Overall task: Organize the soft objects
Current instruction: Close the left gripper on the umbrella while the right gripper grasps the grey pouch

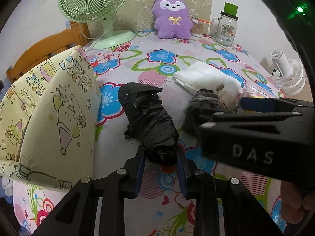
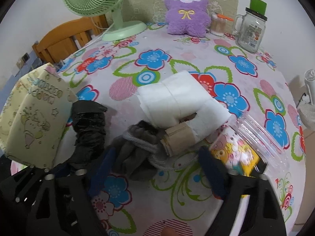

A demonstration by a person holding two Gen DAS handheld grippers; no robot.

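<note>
A crumpled black plastic bag bundle lies on the flowered tablecloth, and my left gripper is shut on its near end, both blue pads pressed against it. A grey knitted cloth lies between the fingers of my right gripper, whose jaws stand apart without pressing on it. In the left wrist view the right gripper comes in from the right over that grey cloth. A flattened white paper roll with a cardboard core touches the cloth. A purple plush toy sits at the back.
A cream cartoon-print fabric box stands open at the left edge. A cartoon tissue pack and a clear plastic case lie right of the cloth. At the back stand a green fan, a swab tub and a glass jar mug.
</note>
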